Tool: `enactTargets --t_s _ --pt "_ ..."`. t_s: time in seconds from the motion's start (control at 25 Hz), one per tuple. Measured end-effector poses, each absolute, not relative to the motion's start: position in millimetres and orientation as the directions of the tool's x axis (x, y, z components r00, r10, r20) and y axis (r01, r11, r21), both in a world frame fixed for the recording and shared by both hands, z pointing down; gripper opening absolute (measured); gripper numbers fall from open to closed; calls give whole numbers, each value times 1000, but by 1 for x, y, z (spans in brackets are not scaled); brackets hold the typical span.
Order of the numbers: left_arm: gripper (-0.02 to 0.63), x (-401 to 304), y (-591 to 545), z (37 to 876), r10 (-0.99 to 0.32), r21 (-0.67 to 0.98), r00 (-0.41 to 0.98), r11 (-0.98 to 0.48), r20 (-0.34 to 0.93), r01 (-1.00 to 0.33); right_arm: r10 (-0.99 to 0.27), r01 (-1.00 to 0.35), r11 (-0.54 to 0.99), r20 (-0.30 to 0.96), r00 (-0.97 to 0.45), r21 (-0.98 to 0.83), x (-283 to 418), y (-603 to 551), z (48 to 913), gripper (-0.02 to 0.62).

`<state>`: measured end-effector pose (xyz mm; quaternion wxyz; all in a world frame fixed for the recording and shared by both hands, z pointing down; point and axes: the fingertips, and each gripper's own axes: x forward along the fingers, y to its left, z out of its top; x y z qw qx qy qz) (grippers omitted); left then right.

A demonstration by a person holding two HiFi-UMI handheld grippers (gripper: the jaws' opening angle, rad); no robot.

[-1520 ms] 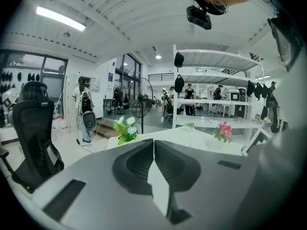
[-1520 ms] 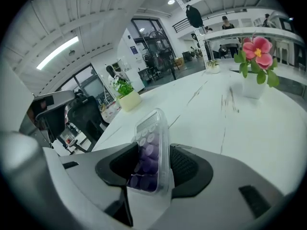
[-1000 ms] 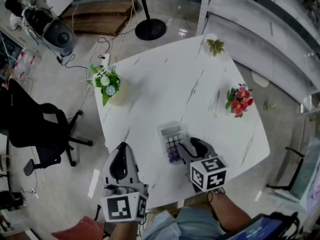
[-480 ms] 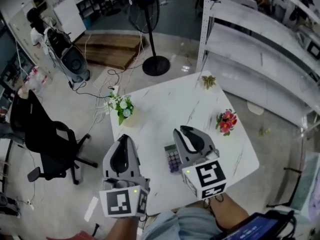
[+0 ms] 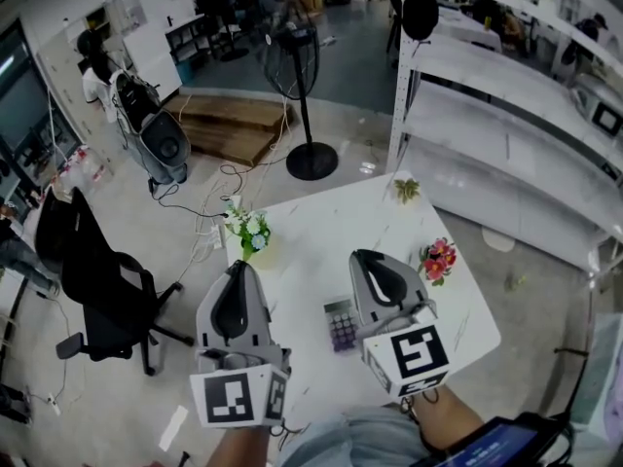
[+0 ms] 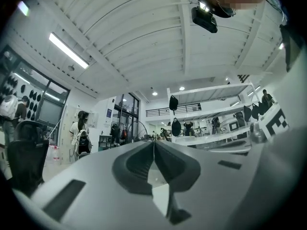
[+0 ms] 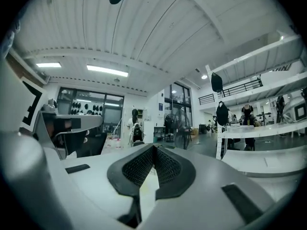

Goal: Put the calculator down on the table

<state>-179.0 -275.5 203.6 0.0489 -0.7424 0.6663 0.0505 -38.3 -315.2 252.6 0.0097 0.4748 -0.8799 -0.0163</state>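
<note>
1. Left claw [image 5: 238, 267]: the jaws are fully closed, pad against pad along one thin seam, and they hold nothing. Beyond the tips, the left gripper view shows only ceiling and distant room.
2. Right claw [image 5: 364, 256]: the jaws have just been closing and now meet pad to pad. Nothing lies between them, so this claw has hold of nothing.
3. Both claws are held side by side above the surface [image 5: 316, 227], apart from each other. Their tips point away from the person and roughly level.
4. Calculator [image 5: 341, 325]: it lies flat on the surface, below and between the two claws, closer to the right claw. In the head view it shows just left of the right claw's body. Neither claw touches it.
5. The calculator's key field is dark, with a lighter band at the far end. This band appears to be the display, but the view is too small to confirm it.
6. Pot of white flowers [image 5: 249, 232]: it stands on the surface just beyond the left claw's tip.
7. Pot of pink flowers [image 5: 438, 259]: it stands on the surface to the right of the right claw. A small green plant [image 5: 407, 190] sits beyond that claw, near the far corner.
8. Off the surface, a standing fan [image 5: 297, 56] is well beyond both claws. A black office chair [image 5: 97, 280] is to the left of the left claw.
</note>
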Motion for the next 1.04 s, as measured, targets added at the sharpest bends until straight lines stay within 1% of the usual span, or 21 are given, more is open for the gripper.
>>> enactTargets --t_s 0.28,1.04 --pt "9 -176 -274 197 -981 -4 114 -115 -159 -993 -830 -830 555 -19 -557 54 -39 -312 245 15" --pt "11 -176 -275 200 -980 -18 124 -123 -155 -992 -831 -831 553 -33 -555 60 -44 -311 244 15"
